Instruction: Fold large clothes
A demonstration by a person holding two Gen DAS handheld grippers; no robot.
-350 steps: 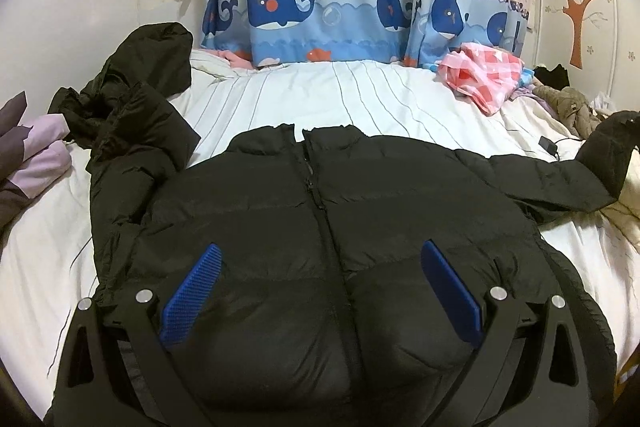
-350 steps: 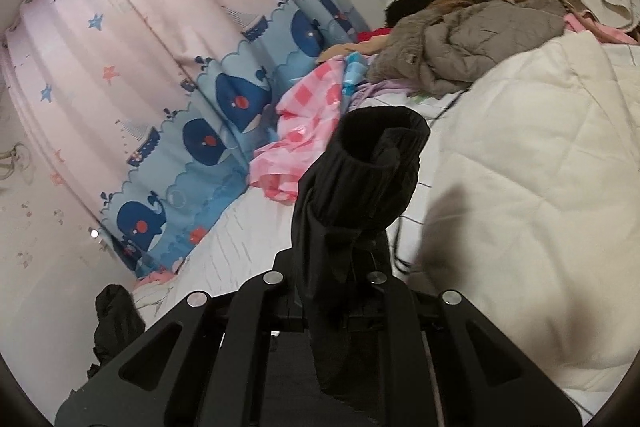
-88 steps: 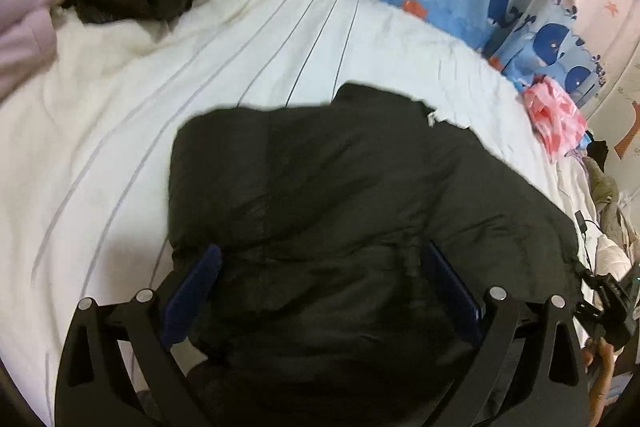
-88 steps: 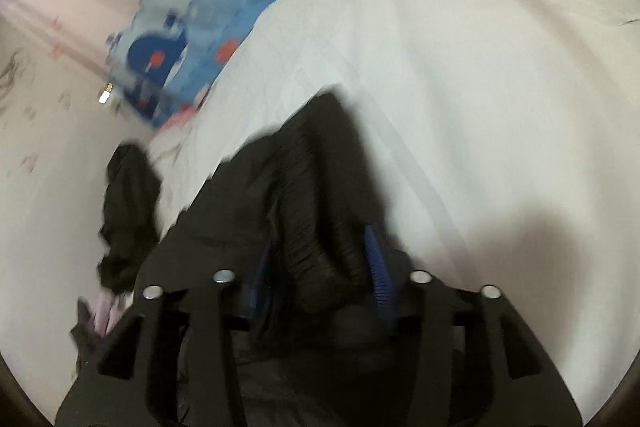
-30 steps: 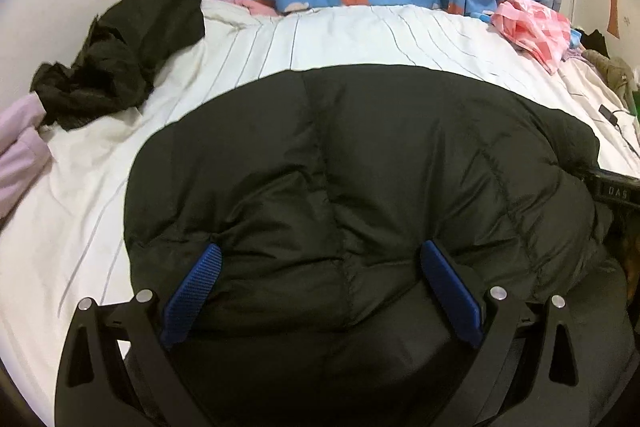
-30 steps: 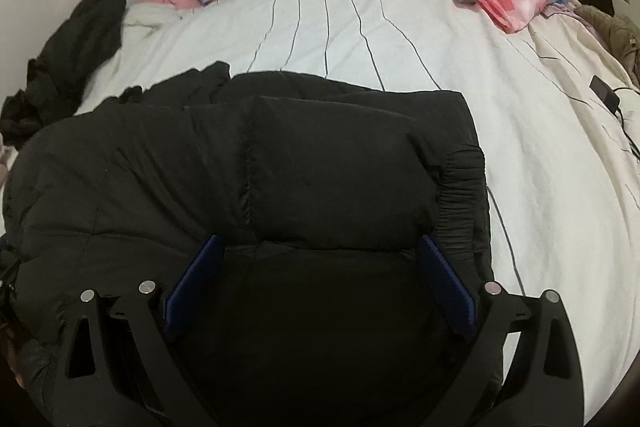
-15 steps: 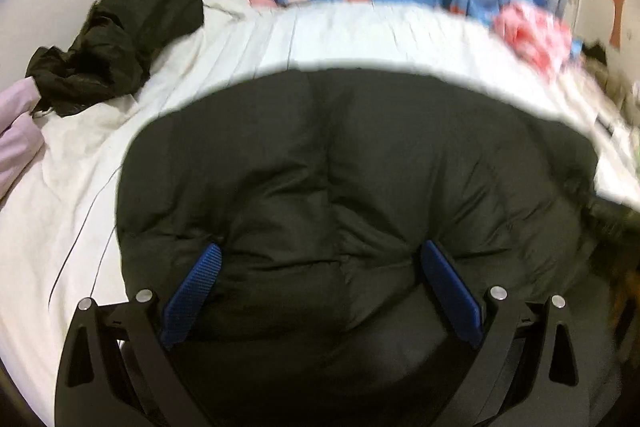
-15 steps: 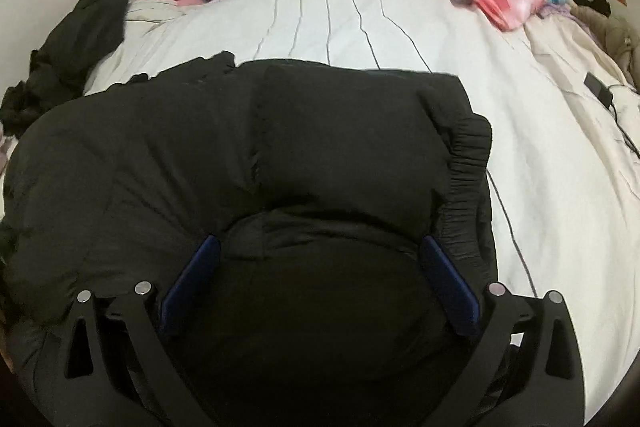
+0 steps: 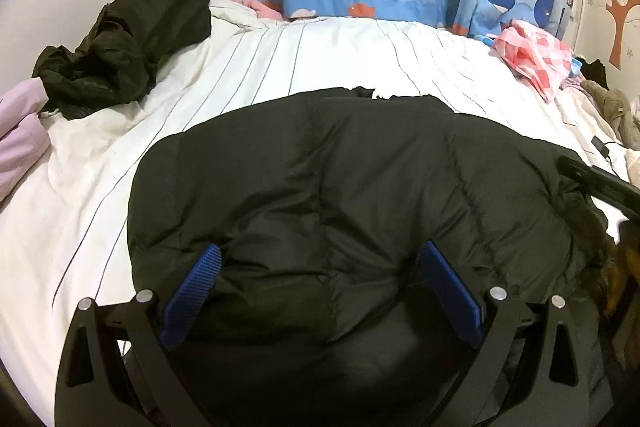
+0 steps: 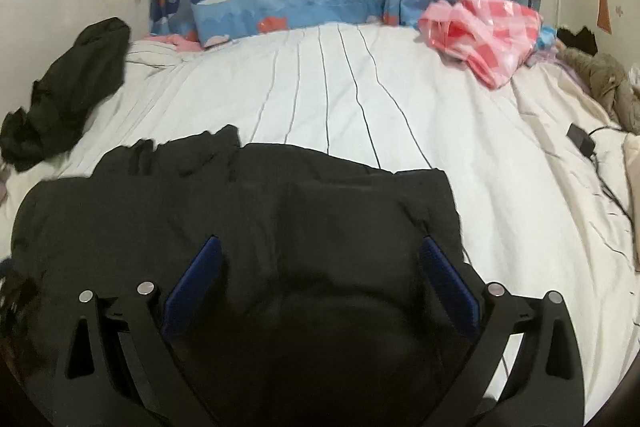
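The striped bed carries everything, and the black puffer jacket fills its near half, lying as a thick folded bundle with its quilted back up. By the look of it the sleeves are already tucked in and the body is doubled over, so the step in hand is settling the fold. Next it likely needs pressing flat or one more fold, since the padding bulges. The bundle's long axis runs from 9 to 3 o'clock in both wrist views; a scrap of collar or hem pokes out toward 12 o'clock. The left gripper and the right gripper both rest low over the jacket's near edge, jaws spread wide and released, grasping nothing.
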